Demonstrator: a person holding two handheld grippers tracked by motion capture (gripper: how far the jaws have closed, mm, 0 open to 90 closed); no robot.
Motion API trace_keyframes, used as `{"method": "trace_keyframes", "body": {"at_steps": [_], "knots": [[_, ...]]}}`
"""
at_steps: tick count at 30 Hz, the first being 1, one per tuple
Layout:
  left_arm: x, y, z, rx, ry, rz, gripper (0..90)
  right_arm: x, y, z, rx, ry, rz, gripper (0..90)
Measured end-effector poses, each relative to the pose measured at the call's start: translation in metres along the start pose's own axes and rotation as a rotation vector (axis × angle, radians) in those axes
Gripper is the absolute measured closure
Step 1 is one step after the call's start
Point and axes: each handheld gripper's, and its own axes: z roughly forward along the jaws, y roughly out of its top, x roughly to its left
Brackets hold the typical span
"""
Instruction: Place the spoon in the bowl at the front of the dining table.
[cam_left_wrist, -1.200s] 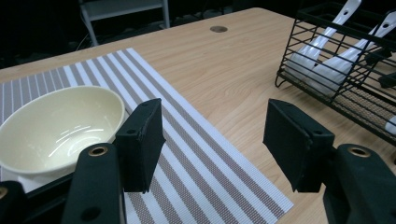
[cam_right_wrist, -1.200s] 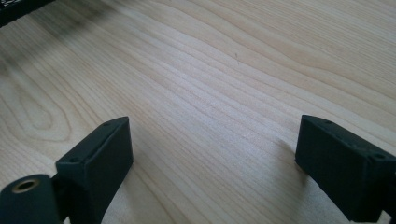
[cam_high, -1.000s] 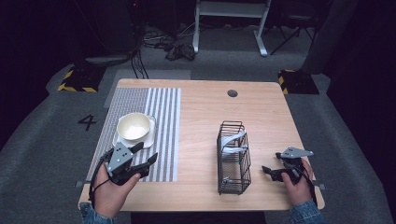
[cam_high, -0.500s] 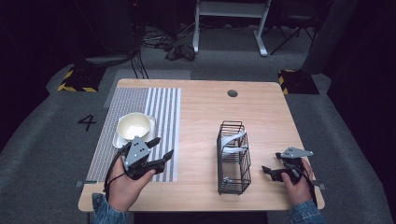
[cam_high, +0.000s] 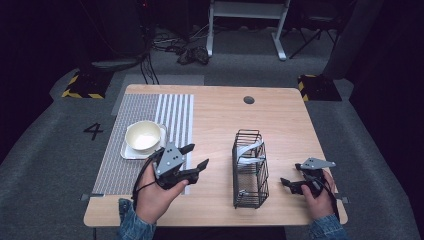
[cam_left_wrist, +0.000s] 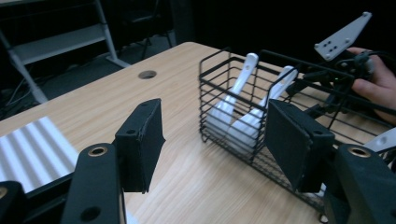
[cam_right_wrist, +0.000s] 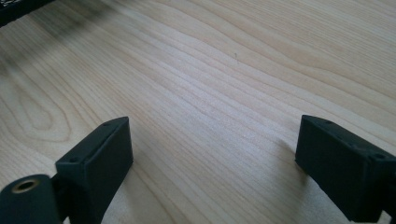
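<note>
Denim sleeves (cam_high: 131, 226); black hand-held gripper (cam_high: 196, 156), grey plate.

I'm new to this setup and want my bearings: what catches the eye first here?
A black wire basket holding white spoons stands right of centre. A cream bowl sits on a striped mat at the left. The open left gripper points toward the basket.

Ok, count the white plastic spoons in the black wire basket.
2: one white plastic spoon leans at the far end of the black wire basket, the other beside it; more may be hidden.
</note>
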Motion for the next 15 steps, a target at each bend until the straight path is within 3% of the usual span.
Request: {"method": "trace_keyframes", "body": {"at_steps": [15], "knots": [[-0.034, 0.013, 0.026, -0.009, -0.102, 0.054, 37.7, 0.0, 0.0, 0.0, 0.0, 0.0, 0.0, 11.1]]}}
